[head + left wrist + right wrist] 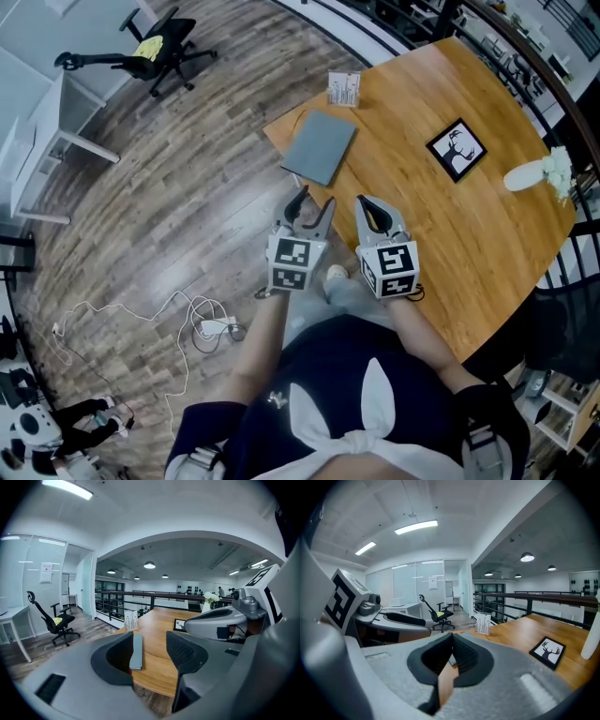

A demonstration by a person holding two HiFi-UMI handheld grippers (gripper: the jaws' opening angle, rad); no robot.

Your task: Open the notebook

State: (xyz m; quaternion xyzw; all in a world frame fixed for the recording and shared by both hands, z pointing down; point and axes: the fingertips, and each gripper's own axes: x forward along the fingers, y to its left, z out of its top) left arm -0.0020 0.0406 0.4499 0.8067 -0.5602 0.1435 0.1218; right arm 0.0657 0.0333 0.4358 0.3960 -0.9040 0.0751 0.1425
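Wooden table (pixel 469 206): grey notebook (pixel 320 146) lies closed and flat near its 9 o'clock edge. Left gripper (pixel 313 208): jaws well apart, nothing between them; notebook at its 12 o'clock, not touching. Right gripper (pixel 366 204), at the left's 3 o'clock: jaws together, empty.

Bare desk (pixel 412 187) lies open between the notebook (pixel 320 146) and the framed picture (pixel 457 149); a card stand (pixel 344 89) sits just beyond the notebook; a white vase (pixel 534 173) stands far right, near the edge.
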